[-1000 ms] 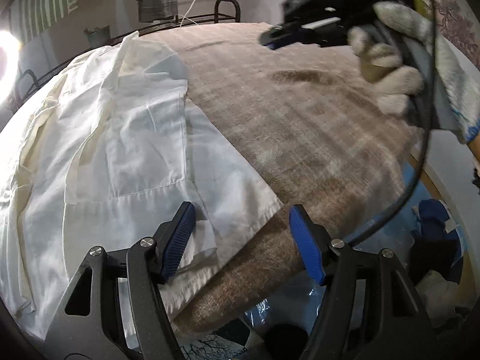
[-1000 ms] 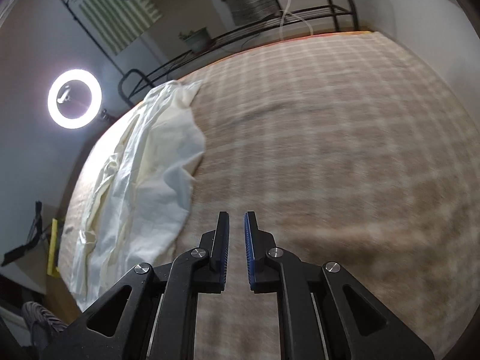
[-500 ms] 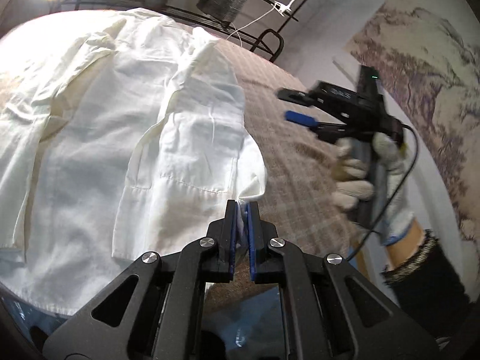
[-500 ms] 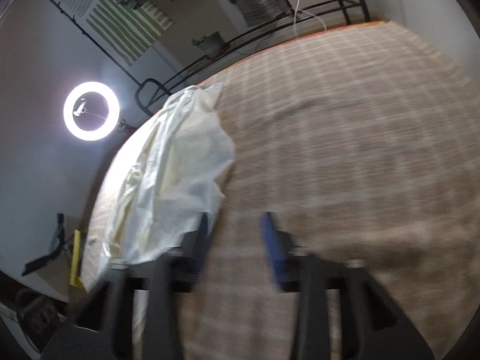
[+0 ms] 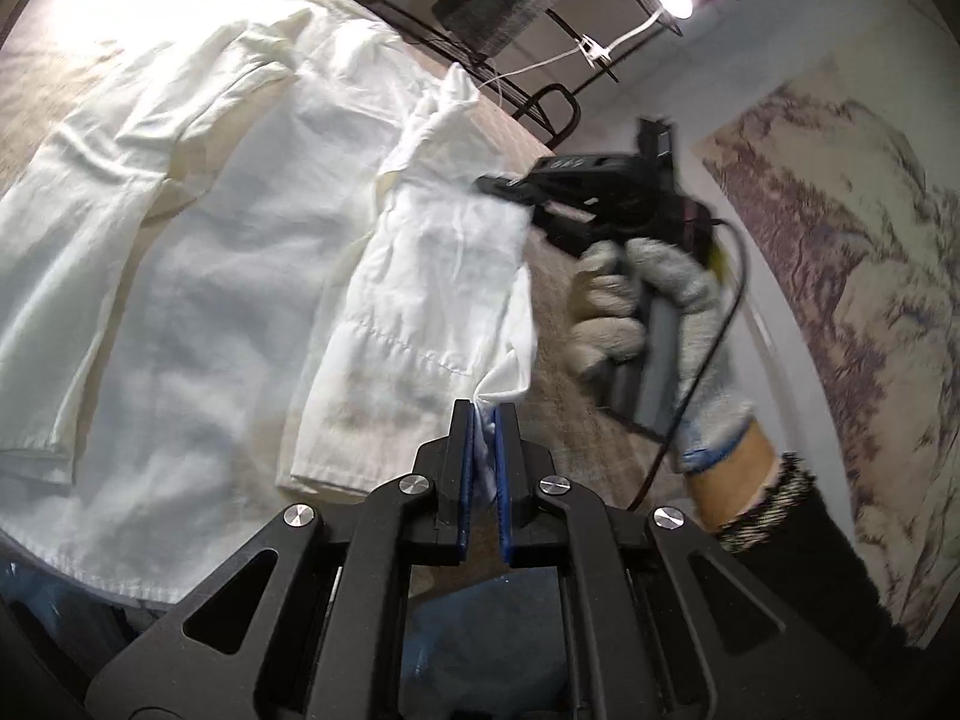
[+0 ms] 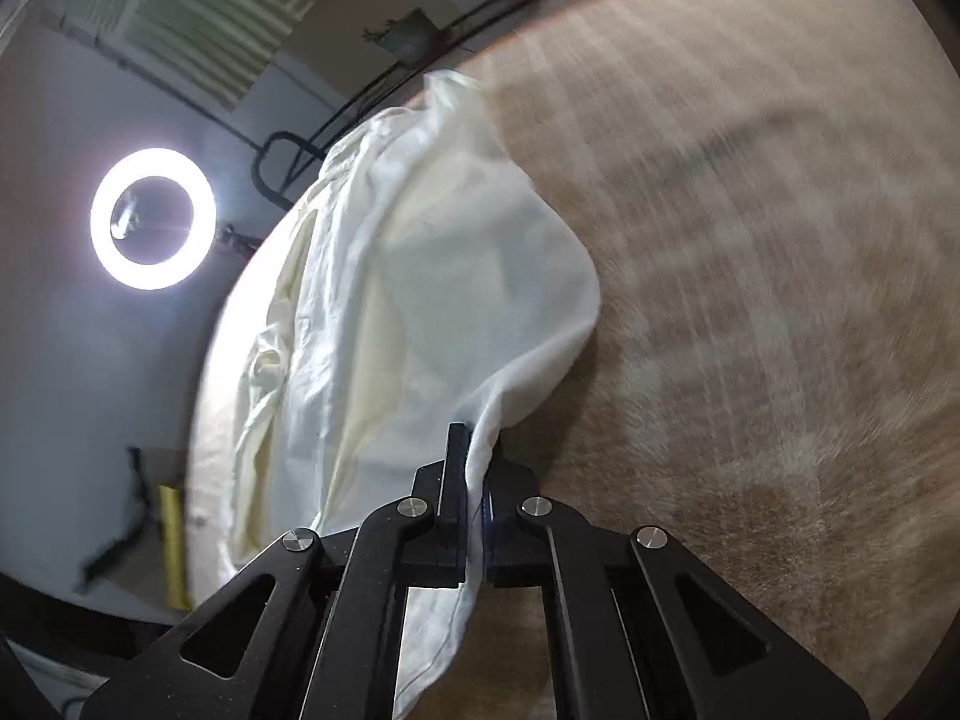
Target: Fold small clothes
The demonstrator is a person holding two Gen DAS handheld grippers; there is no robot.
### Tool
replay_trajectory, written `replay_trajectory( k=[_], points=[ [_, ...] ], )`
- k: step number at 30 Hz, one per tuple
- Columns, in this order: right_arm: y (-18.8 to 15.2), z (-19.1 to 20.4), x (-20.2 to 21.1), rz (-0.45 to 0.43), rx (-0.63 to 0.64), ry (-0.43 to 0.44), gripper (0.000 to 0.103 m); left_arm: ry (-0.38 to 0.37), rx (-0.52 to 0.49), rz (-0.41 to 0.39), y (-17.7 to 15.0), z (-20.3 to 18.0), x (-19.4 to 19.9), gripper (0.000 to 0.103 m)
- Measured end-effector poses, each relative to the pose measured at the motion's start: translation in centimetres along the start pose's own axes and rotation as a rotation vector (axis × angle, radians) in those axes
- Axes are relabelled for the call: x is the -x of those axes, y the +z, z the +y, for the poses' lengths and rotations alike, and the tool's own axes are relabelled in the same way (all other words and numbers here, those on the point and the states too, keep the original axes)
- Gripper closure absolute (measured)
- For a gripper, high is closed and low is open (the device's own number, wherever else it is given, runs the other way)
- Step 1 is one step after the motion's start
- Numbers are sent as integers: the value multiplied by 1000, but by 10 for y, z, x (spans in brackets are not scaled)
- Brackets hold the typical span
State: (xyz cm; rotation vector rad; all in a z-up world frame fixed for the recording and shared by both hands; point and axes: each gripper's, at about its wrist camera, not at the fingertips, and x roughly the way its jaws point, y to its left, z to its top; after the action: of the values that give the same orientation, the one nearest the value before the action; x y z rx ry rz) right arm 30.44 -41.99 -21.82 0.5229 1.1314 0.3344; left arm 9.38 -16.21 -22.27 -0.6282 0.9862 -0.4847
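A white shirt lies spread on the brown plaid table. My left gripper is shut on the shirt's near right edge and lifts it off the table. My right gripper, held in a gloved hand, grips the same edge farther back. In the right wrist view my right gripper is shut on the shirt, whose edge passes between the fingers and bulges up over the table.
A ring light stands to the left of the table. A black metal rack with a lamp stands behind it. A landscape picture hangs on the right wall. The table's front edge lies just below my left gripper.
My left gripper closed on the shirt's right edge and lifted it. My right gripper opened, moved left to the shirt and shut on the same edge.
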Motion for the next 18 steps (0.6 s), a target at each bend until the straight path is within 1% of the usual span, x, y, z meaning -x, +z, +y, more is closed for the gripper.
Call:
replay_trajectory(
  k=[3,5,6,9,12,13,15,18],
  points=[
    [6,36,17,-30,113,-108,102,-26,18,-11,1,8,8,99],
    [10,68,23,-44,229,-233,102,-44,29,-12,2,12,14,99],
    [10,81,24,-47,271,-268,102,-47,32,-17,2,14,17,99],
    [12,121,13,-28,360,-331,102,-55,56,-27,3,28,26,99],
    [5,155,-10,0,467,-392,102,-43,82,-33,3,43,32,99],
    [2,169,-23,15,512,-411,102,-34,88,-39,4,49,34,99],
    [-3,184,-44,38,563,-428,102,-19,110,-44,5,63,38,99],
    [-13,204,-78,75,622,-431,102,13,144,-48,6,85,42,99]
  ],
)
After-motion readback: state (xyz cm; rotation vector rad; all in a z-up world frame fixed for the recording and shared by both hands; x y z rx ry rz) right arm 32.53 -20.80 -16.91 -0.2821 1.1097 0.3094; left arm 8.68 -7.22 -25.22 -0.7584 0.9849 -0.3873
